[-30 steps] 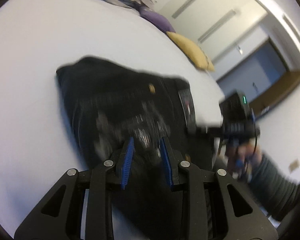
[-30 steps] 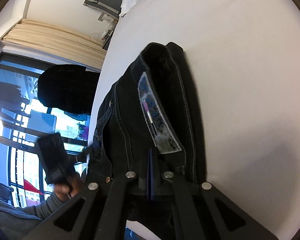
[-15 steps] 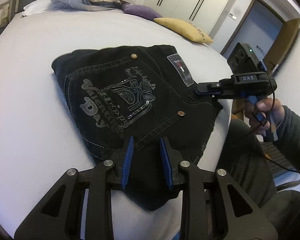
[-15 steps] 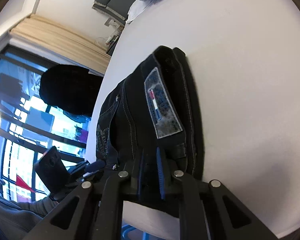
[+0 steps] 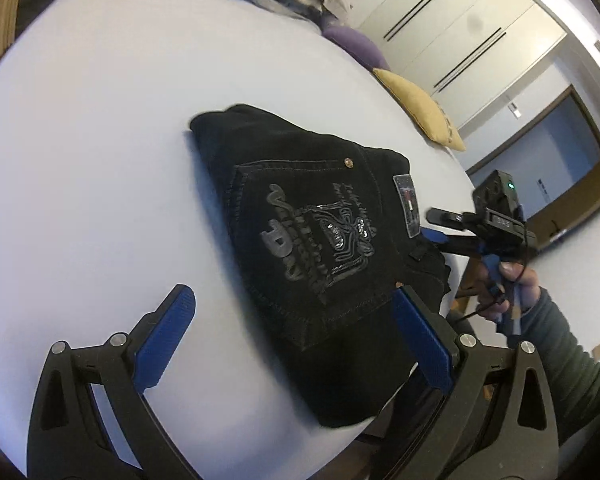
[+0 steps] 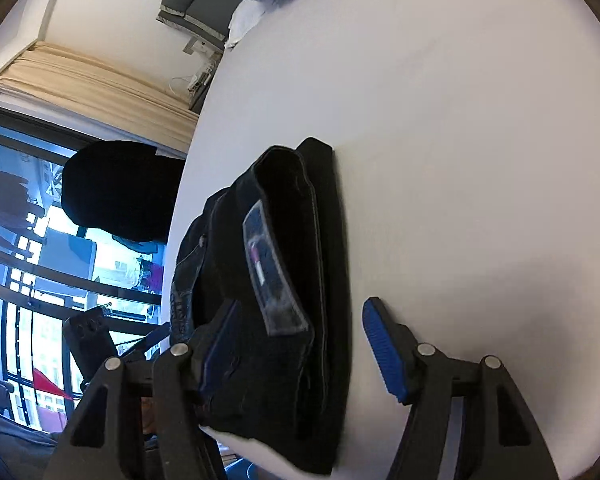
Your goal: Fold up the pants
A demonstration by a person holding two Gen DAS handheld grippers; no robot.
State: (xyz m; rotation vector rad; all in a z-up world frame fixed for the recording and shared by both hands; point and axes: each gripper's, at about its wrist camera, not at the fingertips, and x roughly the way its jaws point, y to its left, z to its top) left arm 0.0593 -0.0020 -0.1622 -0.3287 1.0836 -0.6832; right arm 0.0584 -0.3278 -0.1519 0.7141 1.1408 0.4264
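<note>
Your pants [image 5: 320, 248] lie folded into a compact black bundle near the front edge of the white bed [image 5: 100, 140], back pocket with its silver print facing up and the waistband label toward your right hand. Both tools are letting go: the left tool [image 5: 296, 336] has its jaws opening wide, one blue pad over bare sheet and the other over the near corner of the bundle, nothing pinched between them. The right tool [image 6: 300, 344] is opening too – the stacked waistband edge sits between its pads, but they do not press on it.

I judge the fold to be as good as done, so the step in hand is a clean release. Draw each tool straight back along its own line and lift a little first, so no pad drags a layer and spoils the stack. Watch the right side above all – the layers there stand tall and loose, and a snagged belt loop could pull the top one open. The near corner hangs close to the bed edge, so nudge nothing toward you.

No containers are in view; only pillows [image 5: 416, 108] and bedding lie at the far end of the bed
</note>
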